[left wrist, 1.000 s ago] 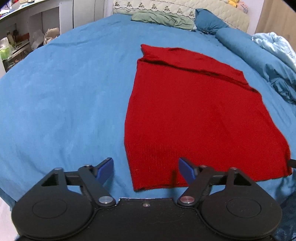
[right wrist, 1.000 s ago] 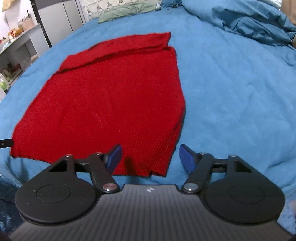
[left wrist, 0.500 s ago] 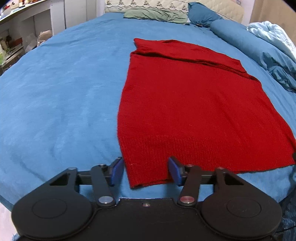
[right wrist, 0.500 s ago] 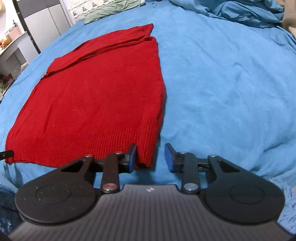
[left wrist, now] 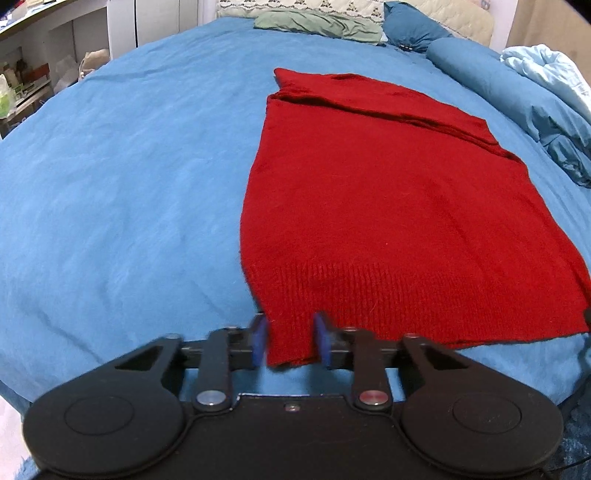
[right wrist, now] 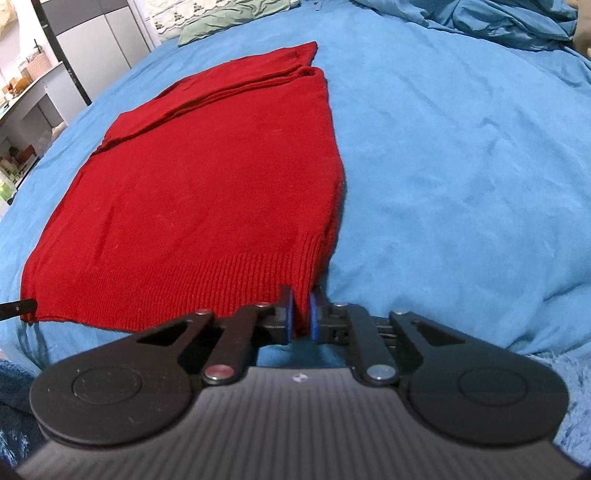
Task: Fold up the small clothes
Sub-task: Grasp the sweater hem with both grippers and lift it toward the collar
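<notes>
A red knitted garment (left wrist: 388, 206) lies flat on the blue bedsheet (left wrist: 129, 177), ribbed hem toward me, far end folded over. It also shows in the right wrist view (right wrist: 207, 177). My left gripper (left wrist: 290, 341) straddles the near left hem corner, its jaws partly closed with the cloth between the blue pads and a gap still showing. My right gripper (right wrist: 301, 314) is shut on the near right hem corner, the cloth pinched between its pads. The left gripper's tip (right wrist: 18, 308) shows at the far hem corner in the right wrist view.
Pillows (left wrist: 317, 22) and a headboard are at the far end of the bed. A rumpled blue duvet (left wrist: 535, 103) lies along the right side. Shelves and a white cabinet (left wrist: 44, 74) stand beyond the bed's left side. The bed's near edge is just below both grippers.
Both grippers moved forward onto the hem corners and closed. The right one went from wide open to pinching the cloth; the left one narrowed around its corner.
</notes>
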### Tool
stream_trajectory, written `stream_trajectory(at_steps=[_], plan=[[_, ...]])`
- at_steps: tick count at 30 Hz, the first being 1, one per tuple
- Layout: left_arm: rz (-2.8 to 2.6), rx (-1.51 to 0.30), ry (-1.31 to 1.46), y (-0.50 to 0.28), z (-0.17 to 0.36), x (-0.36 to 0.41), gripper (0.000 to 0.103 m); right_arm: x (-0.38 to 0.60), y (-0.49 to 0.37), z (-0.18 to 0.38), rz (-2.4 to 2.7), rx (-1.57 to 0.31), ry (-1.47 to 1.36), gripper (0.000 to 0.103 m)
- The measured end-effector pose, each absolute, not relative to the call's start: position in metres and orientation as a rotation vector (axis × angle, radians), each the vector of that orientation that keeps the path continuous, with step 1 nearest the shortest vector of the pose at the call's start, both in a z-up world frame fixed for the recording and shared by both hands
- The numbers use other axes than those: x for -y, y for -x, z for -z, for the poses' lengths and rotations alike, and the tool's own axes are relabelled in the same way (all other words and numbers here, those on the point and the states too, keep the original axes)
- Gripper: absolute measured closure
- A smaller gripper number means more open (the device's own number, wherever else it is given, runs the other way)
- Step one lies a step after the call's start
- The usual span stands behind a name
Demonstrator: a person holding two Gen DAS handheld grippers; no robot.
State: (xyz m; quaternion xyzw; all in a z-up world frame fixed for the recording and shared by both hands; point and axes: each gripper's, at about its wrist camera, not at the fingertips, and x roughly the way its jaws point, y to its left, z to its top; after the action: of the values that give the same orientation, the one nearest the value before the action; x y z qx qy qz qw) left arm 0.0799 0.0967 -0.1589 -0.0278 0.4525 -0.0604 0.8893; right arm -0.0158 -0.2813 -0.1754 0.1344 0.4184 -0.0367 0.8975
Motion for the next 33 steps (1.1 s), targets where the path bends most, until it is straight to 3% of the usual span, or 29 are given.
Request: stream_trajectory(at_steps=[1, 8, 16, 26, 30, 33], plan=[[0.127, -0.943, 0.061, -0.08, 0.159, -0.097, 0.092, 0.281, 0.015, 0.175, 0.076, -0.866, -0.274, 0.081], [0.12, -0.925, 0.069, -0.076, 0.14, -0.094, 0.097, 0.289, 0.018, 0.158, 0.065, -0.827, -0.295, 0.083], [0.131, -0.713, 0.127, -0.095, 0.056, -0.095, 0.097, 0.319, -0.005, 0.084, 0.006, -0.674, -0.425, 0.083], [0.083, -0.484, 0.129, -0.271, -0.013, -0.066, 0.097, 0.357, -0.182, -0.008, -0.071, -0.47, -0.466, 0.083], [0.036, -0.487, 0.122, -0.358, 0.008, -0.053, 0.097, 0.368, -0.277, 0.005, -0.047, -0.485, -0.449, 0.083], [0.016, -0.539, 0.169, -0.414, 0.05, -0.049, 0.097, 0.377, -0.341, 0.046, -0.008, -0.529, -0.44, 0.083]])
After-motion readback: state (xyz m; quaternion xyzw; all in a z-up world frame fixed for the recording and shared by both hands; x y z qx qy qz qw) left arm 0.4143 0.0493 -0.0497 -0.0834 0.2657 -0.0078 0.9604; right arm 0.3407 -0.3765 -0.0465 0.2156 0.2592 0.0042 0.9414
